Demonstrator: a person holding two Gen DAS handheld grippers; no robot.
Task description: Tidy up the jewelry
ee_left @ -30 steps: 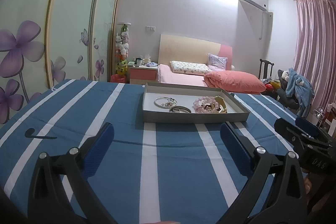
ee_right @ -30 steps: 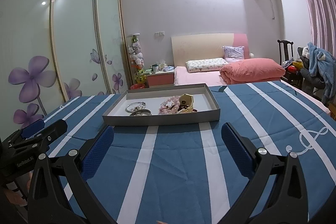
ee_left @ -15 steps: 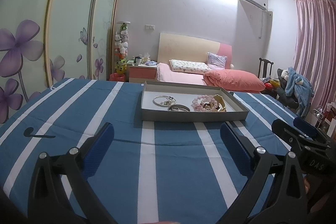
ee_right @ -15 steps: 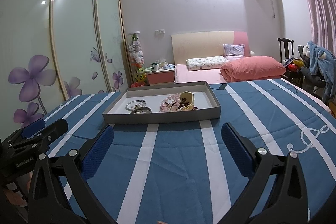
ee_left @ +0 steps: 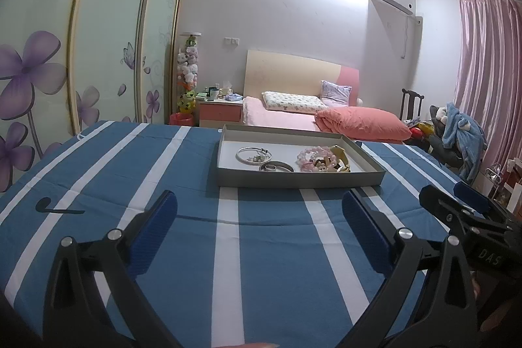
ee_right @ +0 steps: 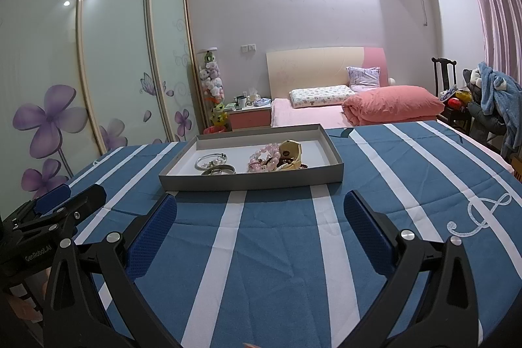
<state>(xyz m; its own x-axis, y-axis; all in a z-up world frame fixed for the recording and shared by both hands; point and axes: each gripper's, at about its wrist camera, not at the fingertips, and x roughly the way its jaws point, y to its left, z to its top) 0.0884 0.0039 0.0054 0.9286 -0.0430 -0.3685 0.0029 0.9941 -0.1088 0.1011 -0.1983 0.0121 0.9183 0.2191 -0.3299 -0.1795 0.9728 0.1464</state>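
Both grippers hover over the blue striped cloth [ee_left: 270,250], fingers spread wide and holding nothing. The left gripper [ee_left: 259,230] and the right gripper [ee_right: 260,227] each point at the shallow grey tray [ee_right: 251,180], which sits well ahead of the fingertips, roughly centred between them.

Inside lie the jewelry pieces: a thin silver bangle [ee_left: 253,154], a second metal ring [ee_left: 276,166] just nearer the fingers, and a heap of pink beads [ee_left: 311,157] touching a cream-coloured piece [ee_left: 341,156].

I'd judge all of it light. The bangles look stiff and slick, best pinched across the rim. The bead strand should be limp and will sag, so take it mid-strand.

The tray's near wall hides the pieces' lower edges. Whether the beads are tangled with the cream piece, I cannot tell.
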